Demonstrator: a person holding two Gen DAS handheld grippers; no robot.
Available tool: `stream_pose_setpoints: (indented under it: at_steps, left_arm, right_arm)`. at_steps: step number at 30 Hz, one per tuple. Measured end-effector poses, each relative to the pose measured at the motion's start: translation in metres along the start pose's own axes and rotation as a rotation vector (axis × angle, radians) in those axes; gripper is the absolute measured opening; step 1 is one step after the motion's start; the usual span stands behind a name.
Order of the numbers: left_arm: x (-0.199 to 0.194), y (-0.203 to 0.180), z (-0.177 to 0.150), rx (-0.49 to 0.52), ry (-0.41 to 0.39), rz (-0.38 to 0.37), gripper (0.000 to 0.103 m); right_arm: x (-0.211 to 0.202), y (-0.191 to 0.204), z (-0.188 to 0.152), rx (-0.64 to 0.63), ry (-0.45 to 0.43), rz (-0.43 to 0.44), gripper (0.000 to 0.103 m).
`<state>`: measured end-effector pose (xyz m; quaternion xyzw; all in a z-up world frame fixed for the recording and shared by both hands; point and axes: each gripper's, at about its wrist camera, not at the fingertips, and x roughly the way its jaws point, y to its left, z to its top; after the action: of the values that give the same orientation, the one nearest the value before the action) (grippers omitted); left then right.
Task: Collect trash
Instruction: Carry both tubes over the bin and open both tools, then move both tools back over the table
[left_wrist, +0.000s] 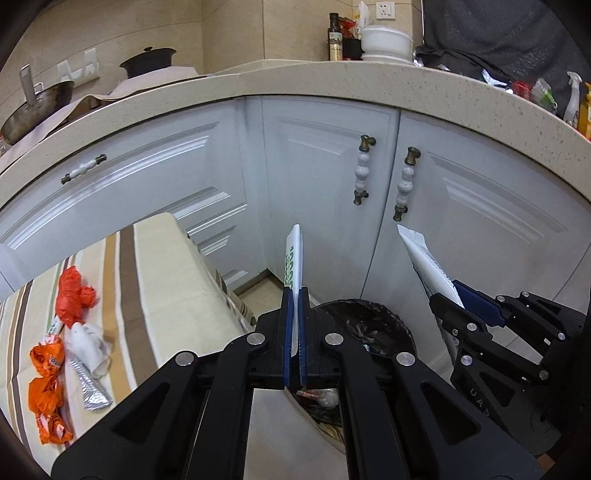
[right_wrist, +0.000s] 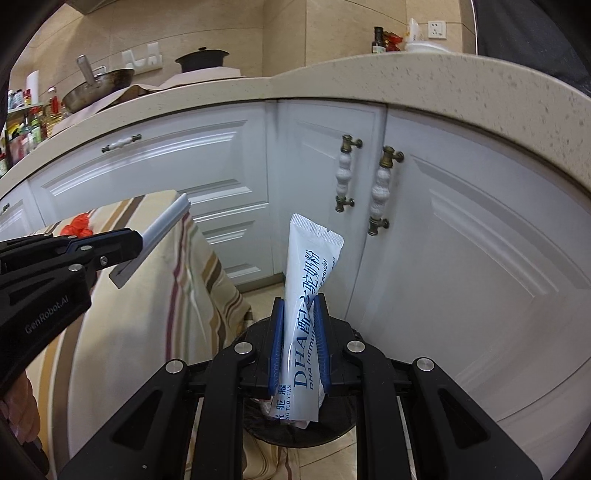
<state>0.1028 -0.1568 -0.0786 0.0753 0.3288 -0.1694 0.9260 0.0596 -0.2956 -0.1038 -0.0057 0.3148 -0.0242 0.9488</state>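
The left gripper (left_wrist: 294, 295) is gripping a flat white packet with green print (left_wrist: 293, 258), its blue fingers (left_wrist: 286, 339) pressed tight on the packet's lower part so that the packet is standing up edge-on from the fingers. In the right wrist view the same packet (right_wrist: 162, 232) is showing as a thin white slab jutting from the left gripper (right_wrist: 138, 242) in front of the cloth-covered table.

The right gripper (right_wrist: 300, 302) is clamping a white sachet with blue lettering (right_wrist: 306, 295). The fingers (right_wrist: 276, 343) are closed narrowly on its middle; the sealed top is sticking up and tilting slightly right, and the lower end is hanging below the fingers. From the left wrist view the sachet (left_wrist: 424, 258) is leaning up and to the left out of the right gripper (left_wrist: 448, 295).

Both grippers are hanging near a round bin lined with a black bag (left_wrist: 364, 325), which is standing on the tiled floor between the table and the white cabinet doors (left_wrist: 314, 177). The left gripper is positioned over the bin's rim; some scraps are lying inside the bin.

The table (left_wrist: 162, 295), under a striped cloth, is carrying more trash along its left side: a red crumpled bag (left_wrist: 72, 291), orange wrappers (left_wrist: 46, 384), a white crumpled tissue (left_wrist: 92, 343) and a silver foil sachet (left_wrist: 90, 387), all lying close together.

A speckled counter (left_wrist: 332, 79) is running above the cabinets, with a wok (left_wrist: 37, 107), a dark pot (left_wrist: 147, 61) and white bowls (left_wrist: 386, 42) on it.
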Motion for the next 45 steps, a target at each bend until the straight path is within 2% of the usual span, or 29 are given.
stream_pose_setpoints:
  at_steps: [4,5,6,7,8,9,10,11,13,21,25,33,45]
  left_arm:
    - [0.016,-0.009,0.004,0.017,0.013,-0.007,0.003]
    - [0.02,-0.011,0.005,0.022,0.017,-0.007,0.003]
    - [0.024,-0.012,0.005,0.025,0.025,-0.008,0.004]
    - [0.029,-0.013,0.005,0.025,0.036,-0.008,0.004]
    - [0.035,-0.014,0.005,0.017,0.051,-0.014,0.005]
    - [0.038,-0.014,0.005,0.015,0.061,-0.018,0.006]
    - [0.043,-0.014,0.005,0.014,0.074,-0.016,0.011]
    - [0.045,-0.014,0.005,0.014,0.078,-0.013,0.022]
    - [0.045,-0.013,0.003,0.009,0.075,-0.002,0.035]
    - [0.039,-0.006,0.0,-0.014,0.073,0.011,0.038]
    - [0.027,0.002,0.001,-0.028,0.053,0.025,0.044]
    - [-0.006,0.046,-0.01,-0.093,0.029,0.102,0.05]
    - [-0.058,0.148,-0.05,-0.253,0.05,0.292,0.053]
  right_arm:
    - [0.01,-0.007,-0.002,0.009,0.005,-0.015,0.017]
    - [0.013,-0.009,-0.003,0.012,0.003,-0.021,0.02]
    - [0.017,-0.012,-0.003,0.018,0.006,-0.025,0.025]
    - [0.021,-0.014,-0.004,0.024,0.012,-0.03,0.037]
    - [0.024,-0.017,-0.005,0.032,0.013,-0.036,0.044]
    - [0.025,-0.018,-0.006,0.037,0.013,-0.04,0.045]
    - [0.026,-0.02,-0.007,0.043,0.017,-0.043,0.045]
    - [0.027,-0.022,-0.007,0.046,0.02,-0.045,0.045]
    - [0.028,-0.023,-0.009,0.052,0.023,-0.048,0.046]
    - [0.025,-0.023,-0.01,0.06,0.021,-0.047,0.048]
    - [0.021,-0.019,-0.007,0.066,0.011,-0.035,0.049]
    - [0.013,0.003,0.004,0.062,-0.007,0.025,0.052]
    - [0.007,0.086,0.02,-0.041,-0.024,0.181,0.053]
